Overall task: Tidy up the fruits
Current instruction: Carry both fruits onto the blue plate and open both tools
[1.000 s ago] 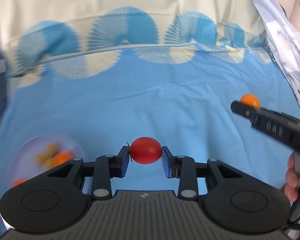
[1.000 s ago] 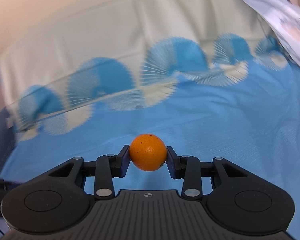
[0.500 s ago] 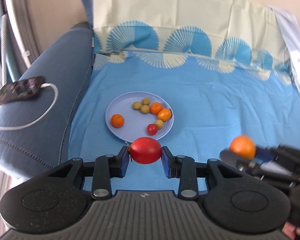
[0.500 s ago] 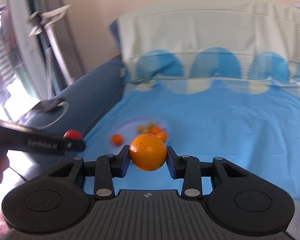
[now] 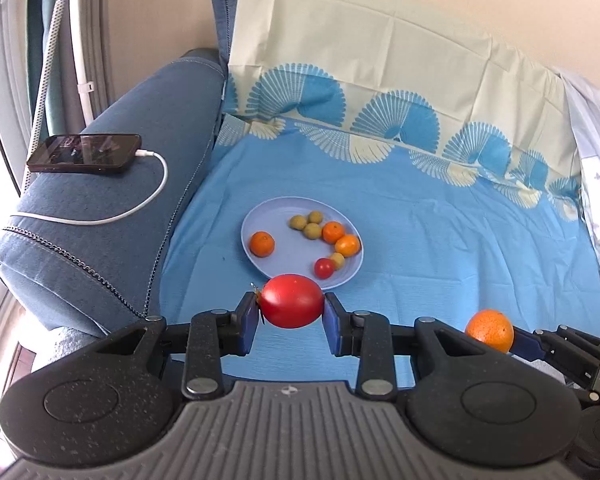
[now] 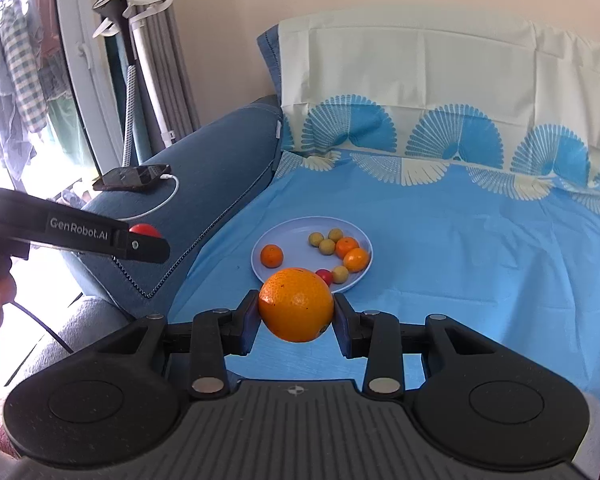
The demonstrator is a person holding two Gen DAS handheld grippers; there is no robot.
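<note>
My left gripper (image 5: 291, 312) is shut on a red tomato (image 5: 291, 306), held in the air just in front of a pale blue plate (image 5: 284, 260). The plate lies on the blue sheet and carries several small oranges, olive-green fruits and a small red tomato (image 5: 324, 268). My right gripper (image 6: 296, 314) is shut on a large orange (image 6: 296, 305), also in the air short of the plate (image 6: 290, 230). In the left wrist view that orange (image 5: 490, 330) shows at lower right. In the right wrist view the left gripper's side hides most of the tomato (image 6: 146, 230).
A dark blue sofa arm (image 5: 112, 200) stands left of the plate, with a phone (image 5: 84, 153) and its white cable (image 5: 112, 220) on top. A patterned pillow (image 5: 380, 80) lies behind. A window and a white stand (image 6: 140, 60) are at far left.
Both grippers have swung left and risen with their fruits still held. The plate, sofa arm and phone have come into view, and the plate now sits straight ahead of both.
</note>
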